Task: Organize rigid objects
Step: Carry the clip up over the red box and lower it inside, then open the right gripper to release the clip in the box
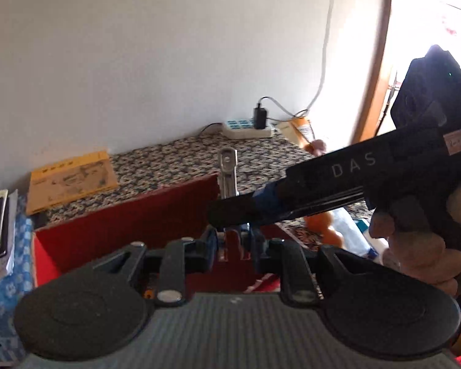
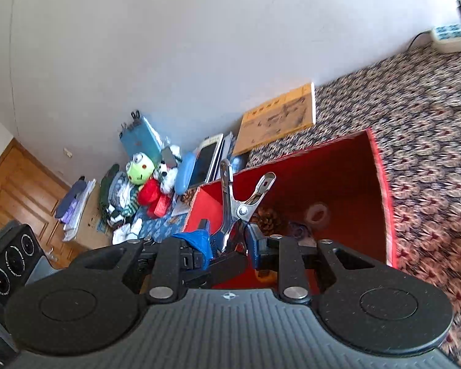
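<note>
Both tools (image 1: pixel 230 233) (image 2: pixel 230 243) pinched on one shiny steel spring clamp (image 2: pixel 239 196) above red box (image 2: pixel 338 166).

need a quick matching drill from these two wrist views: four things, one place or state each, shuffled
Things:
1. shiny metal spring clamp
2. open red cardboard box
3. yellow printed booklet
4. white power strip

Place or state:
A. lies flat on the patterned cloth, near the wall
B. at the far edge of the cloth, a black charger plugged in
C. held up between the blue pads of the right hand-held gripper
D. stands open, a pine cone inside

Pairs: 1-C, 2-D, 3-A, 4-B
</note>
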Demonstrator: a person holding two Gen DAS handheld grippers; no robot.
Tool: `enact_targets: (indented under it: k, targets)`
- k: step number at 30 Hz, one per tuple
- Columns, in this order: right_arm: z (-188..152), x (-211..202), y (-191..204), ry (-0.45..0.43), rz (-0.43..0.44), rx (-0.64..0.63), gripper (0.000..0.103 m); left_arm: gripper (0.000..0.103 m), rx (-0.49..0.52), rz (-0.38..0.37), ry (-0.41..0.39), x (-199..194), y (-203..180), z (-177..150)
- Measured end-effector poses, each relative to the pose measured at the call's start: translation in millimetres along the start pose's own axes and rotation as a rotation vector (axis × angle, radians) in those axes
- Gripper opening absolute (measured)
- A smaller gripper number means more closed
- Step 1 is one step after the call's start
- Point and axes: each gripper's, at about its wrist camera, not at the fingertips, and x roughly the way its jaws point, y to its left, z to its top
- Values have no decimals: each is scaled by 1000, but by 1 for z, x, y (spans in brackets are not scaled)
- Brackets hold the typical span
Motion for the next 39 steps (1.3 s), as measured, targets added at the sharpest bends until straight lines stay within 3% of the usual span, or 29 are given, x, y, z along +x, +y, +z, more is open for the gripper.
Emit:
enact_targets:
  k: [6, 19, 27, 39]
  targets:
    - [3, 59, -5, 121, -3, -25, 7, 20, -62, 105, 86, 25, 35, -15]
    - [6, 131, -6, 332, 25, -79, 7, 21, -188, 303, 289, 57, 69, -31]
    - [0, 148, -5, 370, 42, -79, 9, 21, -241, 376, 363, 65, 83, -39]
    - [0, 145, -14, 318, 46, -31, 12, 22, -259, 409, 384, 72, 88, -45]
